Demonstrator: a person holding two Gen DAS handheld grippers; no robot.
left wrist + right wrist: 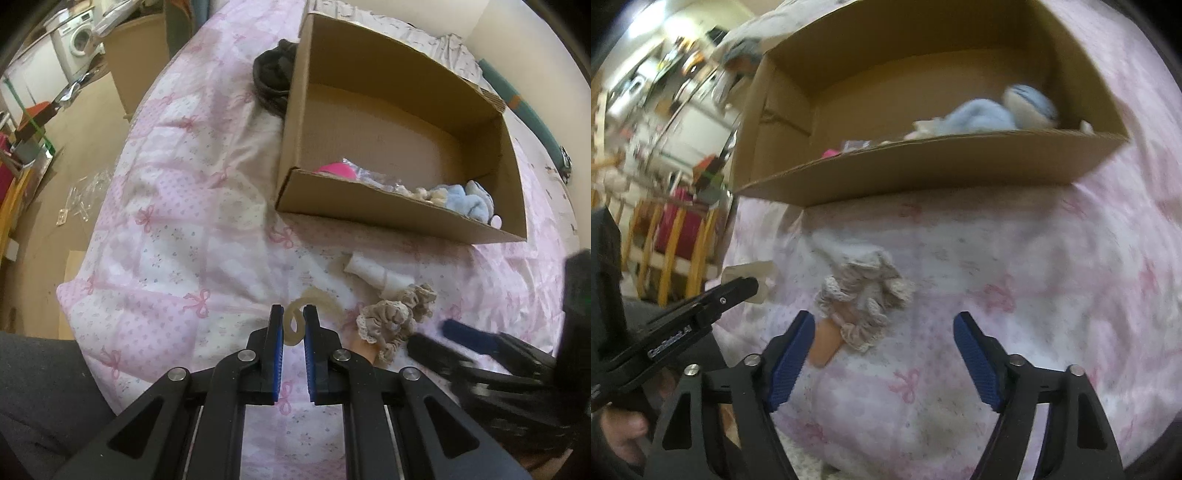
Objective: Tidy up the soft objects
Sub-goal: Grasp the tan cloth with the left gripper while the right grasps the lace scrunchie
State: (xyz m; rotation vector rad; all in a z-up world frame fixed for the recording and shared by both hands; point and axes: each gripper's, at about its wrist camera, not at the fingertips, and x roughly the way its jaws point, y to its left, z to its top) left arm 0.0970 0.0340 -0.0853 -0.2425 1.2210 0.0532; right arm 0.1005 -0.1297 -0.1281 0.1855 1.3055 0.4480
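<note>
A cardboard box (388, 218) stands on the pink bedspread; it also shows in the right wrist view (923, 166). Inside lie a blue plush toy (467, 201) (990, 114) and a pink item (334, 170). My left gripper (293, 319) has its jaws narrowly apart around a beige hair band (295, 325). Beige lace scrunchies (391, 314) (866, 291) and a white folded cloth (373, 271) lie to its right. My right gripper (884, 325) is open and empty just in front of the scrunchies, and shows in the left wrist view (458, 330).
A dark garment (273, 79) lies behind the box's left wall. The bed's left edge drops to a floor with clutter, a washing machine (75, 42) and a wooden chair (672, 240). A peach item (825, 341) sits by the right gripper's left finger.
</note>
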